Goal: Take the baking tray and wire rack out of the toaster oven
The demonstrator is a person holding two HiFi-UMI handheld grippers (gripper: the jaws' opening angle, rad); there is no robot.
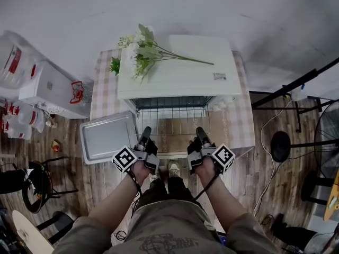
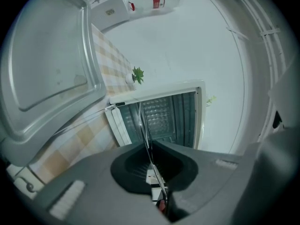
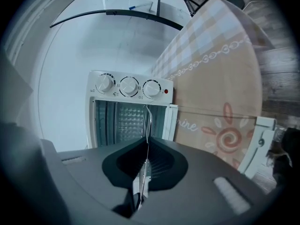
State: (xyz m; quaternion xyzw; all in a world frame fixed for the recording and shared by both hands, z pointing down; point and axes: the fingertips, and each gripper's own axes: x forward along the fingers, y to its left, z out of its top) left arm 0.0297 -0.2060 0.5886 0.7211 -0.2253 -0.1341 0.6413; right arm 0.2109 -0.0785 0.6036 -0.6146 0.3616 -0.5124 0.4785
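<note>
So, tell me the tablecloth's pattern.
Tablecloth: beige-and-white check with an orange sun print; best in the right gripper view.

The head view is evenly and softly lit, brightest on the white wall (image 1: 212, 9) and the top of the toaster oven (image 1: 180, 73), with no hard shadows; a dull sheen lies on the baking tray (image 1: 108, 136); the floor (image 1: 275, 157) at the sides is darker, and straight lines bow toward the corners. Both gripper views are fisheye circles with black corners; the left claw (image 2: 151, 149) and right claw (image 3: 146, 142) fill the lower part as soft, out-of-focus grey masses; the wire rack (image 3: 146, 121) reads as thin bright lines; the left gripper view has a cool, slightly hazy cast.
</note>
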